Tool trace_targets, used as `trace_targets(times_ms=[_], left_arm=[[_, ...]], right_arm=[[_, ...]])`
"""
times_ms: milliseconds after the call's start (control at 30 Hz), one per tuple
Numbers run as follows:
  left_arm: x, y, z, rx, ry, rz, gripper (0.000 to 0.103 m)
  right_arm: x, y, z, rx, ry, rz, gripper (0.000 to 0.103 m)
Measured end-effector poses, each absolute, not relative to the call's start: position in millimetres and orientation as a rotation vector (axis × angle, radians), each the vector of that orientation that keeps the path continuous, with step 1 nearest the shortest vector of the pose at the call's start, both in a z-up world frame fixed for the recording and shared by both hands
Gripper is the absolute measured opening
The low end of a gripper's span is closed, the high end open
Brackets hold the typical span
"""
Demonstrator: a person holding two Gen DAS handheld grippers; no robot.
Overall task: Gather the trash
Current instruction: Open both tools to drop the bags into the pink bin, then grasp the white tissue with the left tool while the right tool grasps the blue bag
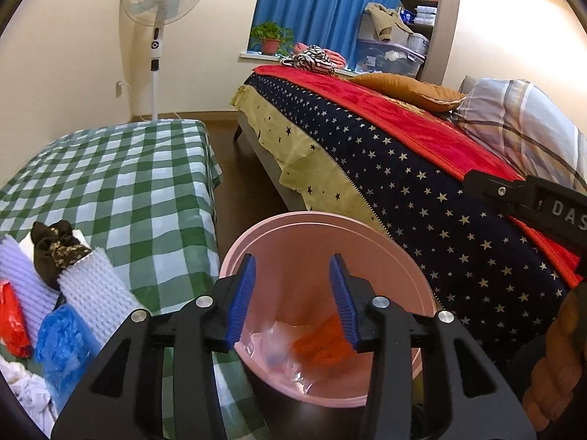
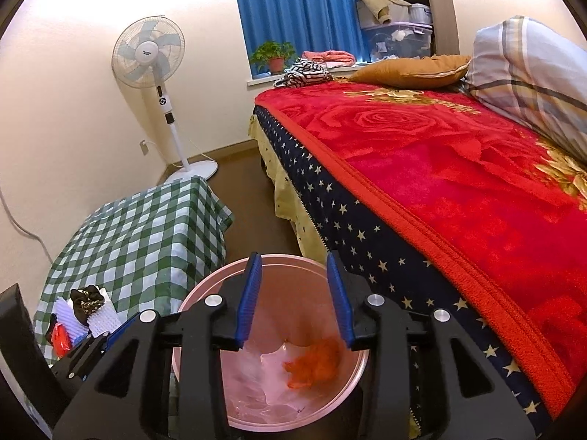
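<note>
A pink bin (image 1: 389,267) stands on the floor between the checked table and the bed; it also shows in the right wrist view (image 2: 205,293). Inside lie an orange net (image 1: 319,344) (image 2: 315,363) and clear plastic (image 1: 279,344) (image 2: 256,377). My left gripper (image 1: 296,300) is open and empty above the bin. My right gripper (image 2: 293,300) is open and empty above the bin. Trash sits on the table's near end: white foam nets (image 1: 99,289), a blue bag (image 1: 60,337), a red bag (image 1: 13,319) and a dark crumpled wrapper (image 1: 55,247).
The green-checked table (image 1: 121,183) is at the left. A bed with a red blanket (image 2: 458,168) and pillows is at the right. A standing fan (image 1: 161,7) is by the far wall. Dark floor runs between table and bed.
</note>
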State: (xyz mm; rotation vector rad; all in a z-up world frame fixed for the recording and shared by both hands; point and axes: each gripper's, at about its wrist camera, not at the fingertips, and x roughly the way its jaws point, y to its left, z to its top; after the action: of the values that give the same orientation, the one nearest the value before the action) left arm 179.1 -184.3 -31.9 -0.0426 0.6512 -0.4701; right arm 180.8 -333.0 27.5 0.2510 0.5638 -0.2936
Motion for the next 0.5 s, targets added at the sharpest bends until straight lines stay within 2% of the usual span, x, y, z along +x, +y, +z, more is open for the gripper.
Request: trace_targets(times_ms=[500], left_arm=[[129,-113,4,-0.079,0.563,-0.371,0.041]], right_arm=[[168,-302,35,0.215,0.538,-0.150,0.038]])
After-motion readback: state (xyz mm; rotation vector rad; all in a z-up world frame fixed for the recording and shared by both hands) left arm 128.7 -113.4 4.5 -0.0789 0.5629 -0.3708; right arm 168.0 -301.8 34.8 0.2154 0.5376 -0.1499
